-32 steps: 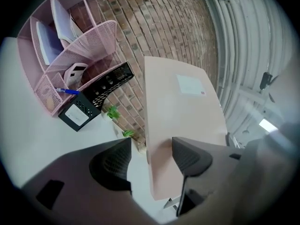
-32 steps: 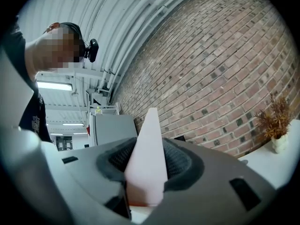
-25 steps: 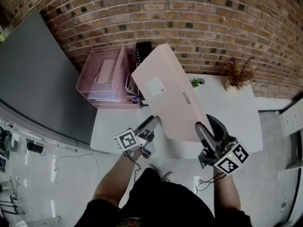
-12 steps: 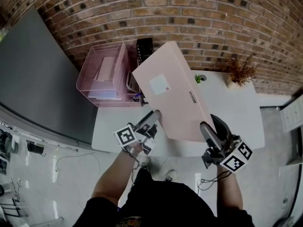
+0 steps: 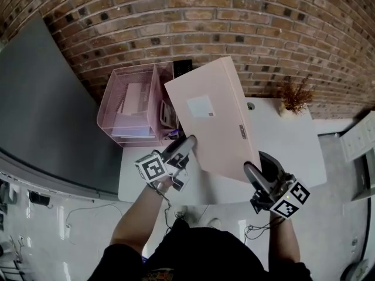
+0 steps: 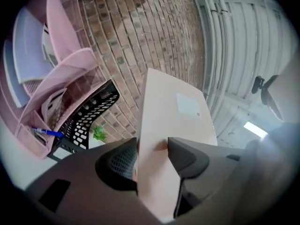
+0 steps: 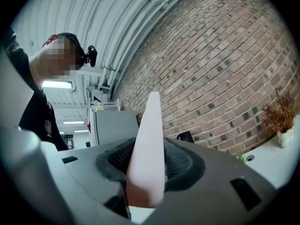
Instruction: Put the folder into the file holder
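Both grippers hold a pale pink box folder (image 5: 214,119) tilted in the air above the white table (image 5: 293,145). My right gripper (image 5: 258,164) is shut on its lower right corner, and both pads press the folder's edge (image 7: 150,135) in the right gripper view (image 7: 145,165). My left gripper (image 5: 187,145) straddles the lower left edge. Its jaws are closing with the folder (image 6: 173,111) between them (image 6: 152,156), and they do not clearly press it. The pink mesh file holder (image 5: 126,104) stands at the table's back left, to the folder's left.
A black mesh holder (image 5: 183,67) stands behind the pink one (image 6: 61,74) against the brick wall. A blue pen (image 6: 47,132) lies at its base. A dried plant in a pot (image 5: 293,95) is at the back right. A grey panel (image 5: 47,110) borders the table's left.
The folder has swung a little clockwise and stands higher towards the wall. Both grippers have stayed at its lower edge, the left one slightly closer to the file holder.
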{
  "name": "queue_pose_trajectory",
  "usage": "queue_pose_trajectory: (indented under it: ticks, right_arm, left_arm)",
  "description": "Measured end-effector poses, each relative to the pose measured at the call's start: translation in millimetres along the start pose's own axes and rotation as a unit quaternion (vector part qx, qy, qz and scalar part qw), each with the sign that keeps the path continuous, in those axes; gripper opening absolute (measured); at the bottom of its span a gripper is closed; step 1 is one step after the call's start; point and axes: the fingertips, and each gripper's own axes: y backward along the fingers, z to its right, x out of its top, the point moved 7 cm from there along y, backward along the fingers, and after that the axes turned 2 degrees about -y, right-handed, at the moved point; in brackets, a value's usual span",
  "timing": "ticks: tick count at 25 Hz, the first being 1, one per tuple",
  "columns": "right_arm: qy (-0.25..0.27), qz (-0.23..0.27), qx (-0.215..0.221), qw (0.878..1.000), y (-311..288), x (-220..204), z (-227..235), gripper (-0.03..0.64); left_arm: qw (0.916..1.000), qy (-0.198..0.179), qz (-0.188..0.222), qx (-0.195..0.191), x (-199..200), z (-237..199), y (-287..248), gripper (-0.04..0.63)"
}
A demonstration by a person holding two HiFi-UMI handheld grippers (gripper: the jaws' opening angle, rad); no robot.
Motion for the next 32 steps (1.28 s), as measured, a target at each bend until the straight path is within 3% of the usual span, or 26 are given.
queue_pose_trajectory:
  ticks: [4, 9, 18, 25, 32]
  right_arm:
    - [0.035, -0.053, -0.005, 0.998, -13, -7, -7, 0.187]
    - [0.05, -0.121, -0.006, 0.991, -31, -27, -16, 0.194]
    - [0.06, -0.207, -0.018, 0.976, -59, -72, -34, 0.242]
    - [0.017, -0.2, -0.067, 0.977, -67, -95, -32, 0.229]
    - [-0.012, -0.187, -0.079, 0.979, -81, -106, -34, 0.218]
  left_arm:
    - [0.9975, -0.062, -0.013, -0.03, 25, 0, 3, 0.206]
    - [0.9937, -0.106, -0.02, -0.032, 48, -4, 15, 0.206]
    - [0.9866, -0.15, -0.033, -0.056, 72, -5, 25, 0.206]
    - [0.9826, -0.17, -0.048, -0.056, 74, -10, 25, 0.207]
    - [0.9723, -0.202, -0.09, -0.074, 55, -6, 19, 0.215]
